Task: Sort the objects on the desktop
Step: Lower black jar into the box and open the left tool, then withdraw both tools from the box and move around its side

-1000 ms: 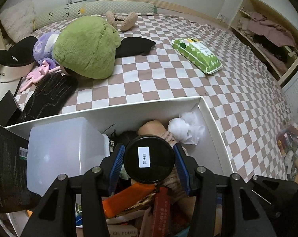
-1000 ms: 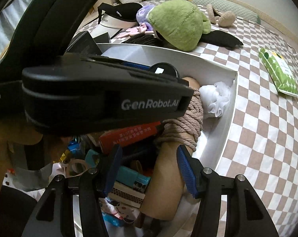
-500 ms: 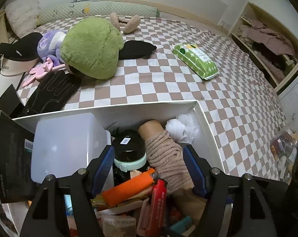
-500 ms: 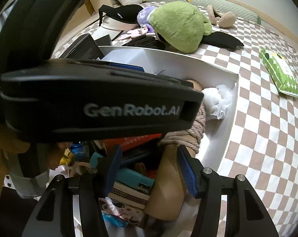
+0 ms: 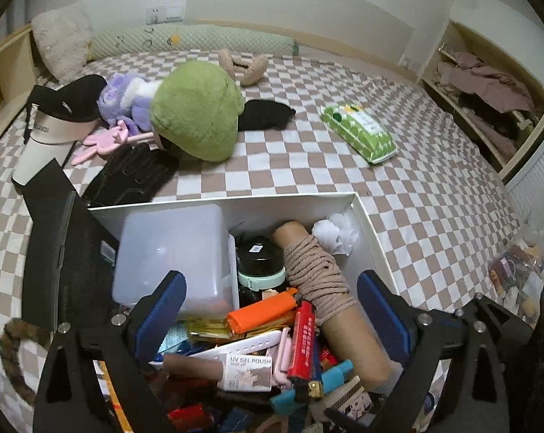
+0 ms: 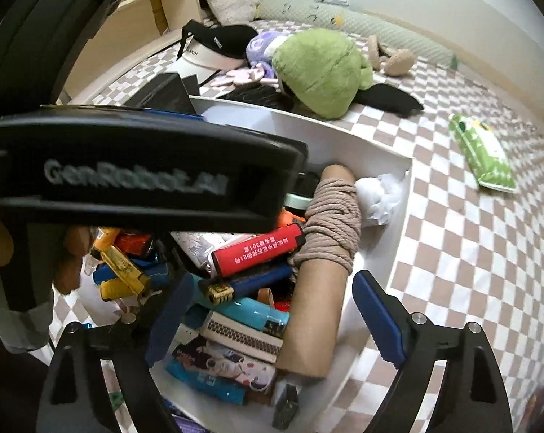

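The left gripper [image 5: 270, 305], now wide open and raised, has just released the black-lidded jar [image 5: 259, 261] into the white box [image 5: 374, 238] near its far wall; right gripper [image 6: 270, 319] wide open, empty.

Taking the white box [image 5: 365, 216] as our landmark, we count inside it one clear plastic container [image 5: 171, 249], one black jar [image 5: 259, 259], one cardboard tube wound with rope [image 5: 322, 281] and one white wad [image 5: 333, 234]. We make out one orange lighter [image 5: 261, 312] and one red lighter [image 5: 302, 339]; the rest of the pile is too jumbled to count. Beyond the box we count one green plush [image 5: 196, 115], one purple plush [image 5: 127, 104], one black glove [image 5: 131, 176], one visor cap [image 5: 55, 119] and one green wipes pack [image 5: 358, 131].
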### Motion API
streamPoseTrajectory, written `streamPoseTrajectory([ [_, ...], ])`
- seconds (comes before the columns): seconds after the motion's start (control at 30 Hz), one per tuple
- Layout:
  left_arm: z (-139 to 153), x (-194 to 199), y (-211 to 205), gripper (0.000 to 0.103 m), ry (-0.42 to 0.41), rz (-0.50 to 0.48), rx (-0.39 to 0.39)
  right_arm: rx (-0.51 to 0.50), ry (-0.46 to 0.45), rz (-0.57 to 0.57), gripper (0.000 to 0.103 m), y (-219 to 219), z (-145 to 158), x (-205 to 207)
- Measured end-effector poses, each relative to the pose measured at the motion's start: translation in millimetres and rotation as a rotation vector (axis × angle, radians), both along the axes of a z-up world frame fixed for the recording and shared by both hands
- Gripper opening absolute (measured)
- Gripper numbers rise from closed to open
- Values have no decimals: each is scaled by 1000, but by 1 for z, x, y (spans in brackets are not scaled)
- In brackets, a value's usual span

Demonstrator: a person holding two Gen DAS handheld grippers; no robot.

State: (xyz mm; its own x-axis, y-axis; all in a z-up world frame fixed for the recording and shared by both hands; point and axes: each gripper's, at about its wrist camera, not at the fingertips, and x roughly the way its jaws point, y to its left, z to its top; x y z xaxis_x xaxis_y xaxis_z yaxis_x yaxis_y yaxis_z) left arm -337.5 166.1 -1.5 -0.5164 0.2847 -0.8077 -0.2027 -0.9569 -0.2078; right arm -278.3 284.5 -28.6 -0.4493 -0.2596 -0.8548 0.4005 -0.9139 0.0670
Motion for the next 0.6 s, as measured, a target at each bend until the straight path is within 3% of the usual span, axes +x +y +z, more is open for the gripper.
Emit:
streamPoseTrajectory([
  [0.1,8,9,-5,103,13,-14,12,-15,35,-62,102,9,9,6],
  [0.6,44,54,-35,103,107,-8,-19,-146,121,-343,103,39,49,30],
])
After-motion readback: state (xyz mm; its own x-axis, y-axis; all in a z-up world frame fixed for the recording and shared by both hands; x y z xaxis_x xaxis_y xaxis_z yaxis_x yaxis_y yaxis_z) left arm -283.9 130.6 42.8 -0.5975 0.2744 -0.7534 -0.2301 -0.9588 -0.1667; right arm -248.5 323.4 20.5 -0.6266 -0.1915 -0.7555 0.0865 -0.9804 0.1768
